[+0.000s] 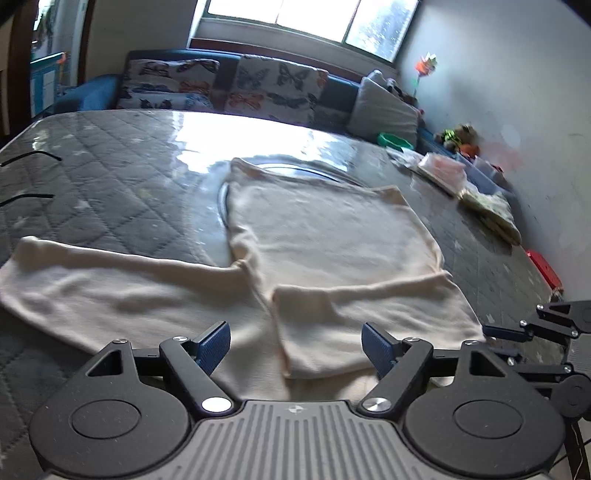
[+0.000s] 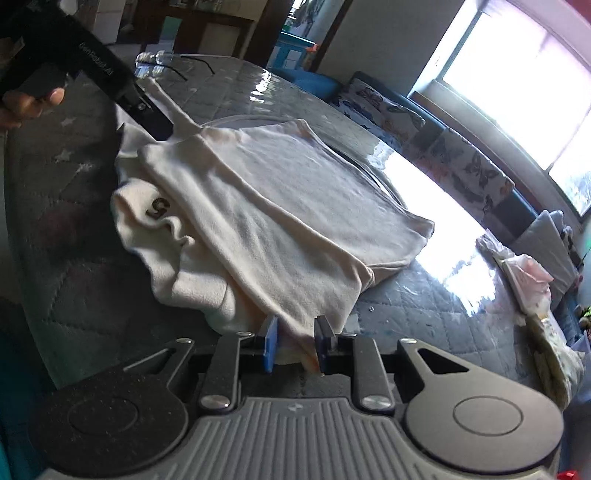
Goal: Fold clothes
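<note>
Plainly, biggest hazard first: dragging the whole cream sweater (image 1: pixel 325 236) across the table (image 1: pixel 110 166) instead of folding it. Cause: glossy clear cover over grey quilting, little friction, only one corner held. Next: folded body panel sliding off the layers beneath and opening up if pulled sideways and not lifted over. Next: long sleeve (image 1: pixel 92 288), spread flat off the sweater's left side, trailing or bunching if left out of the fold. Smallest: hem slipping from a thin pinch.

Right gripper (image 2: pixel 297 343) at the sweater's near right corner, pads nipping a pleat of hem. Left gripper (image 1: pixel 295 343) above the sweater's near edge, spread wide, nothing between the pads, not touching cloth as far as visible. Hand (image 2: pixel 29 103) on its handle, seen from the right wrist.

Room, judged from the sweater outward: bright window (image 1: pixel 314 18) far beyond it, glare on the table just past its far edge. Sofa (image 1: pixel 266 85) with butterfly cushions behind. Pale wall to its right. Round rim (image 1: pixel 295 171) under its far end. Folded cloth pile (image 1: pixel 491 214) well right of it; green bowl (image 1: pixel 393 140) beyond that corner; black cords (image 1: pixel 33 157) far left.
</note>
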Tool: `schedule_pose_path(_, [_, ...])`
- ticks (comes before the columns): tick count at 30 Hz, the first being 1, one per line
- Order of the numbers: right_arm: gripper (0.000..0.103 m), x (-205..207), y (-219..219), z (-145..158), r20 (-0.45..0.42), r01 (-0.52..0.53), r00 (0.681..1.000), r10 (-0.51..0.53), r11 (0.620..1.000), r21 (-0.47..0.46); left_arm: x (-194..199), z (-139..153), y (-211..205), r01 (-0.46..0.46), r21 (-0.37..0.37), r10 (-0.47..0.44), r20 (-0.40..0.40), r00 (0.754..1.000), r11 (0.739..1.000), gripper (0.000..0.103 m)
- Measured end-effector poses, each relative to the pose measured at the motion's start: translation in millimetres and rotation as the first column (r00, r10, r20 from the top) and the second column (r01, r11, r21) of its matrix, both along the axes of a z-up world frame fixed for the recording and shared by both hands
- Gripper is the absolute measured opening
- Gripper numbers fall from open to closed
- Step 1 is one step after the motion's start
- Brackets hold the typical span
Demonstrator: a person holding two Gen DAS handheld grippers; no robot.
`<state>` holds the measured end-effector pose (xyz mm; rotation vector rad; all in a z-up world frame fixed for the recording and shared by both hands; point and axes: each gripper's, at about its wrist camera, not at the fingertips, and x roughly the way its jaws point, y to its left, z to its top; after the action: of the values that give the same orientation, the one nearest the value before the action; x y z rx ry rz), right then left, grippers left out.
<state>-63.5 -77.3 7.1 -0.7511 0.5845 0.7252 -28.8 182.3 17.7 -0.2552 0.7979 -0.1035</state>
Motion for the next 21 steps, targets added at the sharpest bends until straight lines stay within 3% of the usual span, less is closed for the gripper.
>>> schedule_pose_path(6, [0.004,-17,-7,10,0.149,0.023,0.989,-0.023,1.000,0.004,2,3,-8,0.037,0.004,-0.037,0.014,0.999,0.999,0.080])
schedule_pose_path(12, [0.005,-16,-12,6,0.053,0.004,0.999,-0.004,1.000,-0.003,5,0,-16,0.055,0.052,-0.056,0.014,0.998,0.997,0.081])
schedule_pose_path(14, [0.010,-12,-16,16,0.022,0.004,1.000,-0.004,0.999,0.035,3,0,-13,0.039,0.082,-0.041,0.021,0.999,0.996,0.081])
schedule_pose_path(17, [0.010,3,-22,35,-0.018,0.027,1.000,-0.025,0.994,0.109,2,-2,1,-0.004,0.078,0.003,0.012,1.000,0.997,0.081])
schedule_pose_path(21, [0.013,32,-18,37,-0.014,0.056,0.998,-0.055,0.987,0.149,1,-4,17,-0.072,0.097,0.072,0.011,0.997,0.993,0.081])
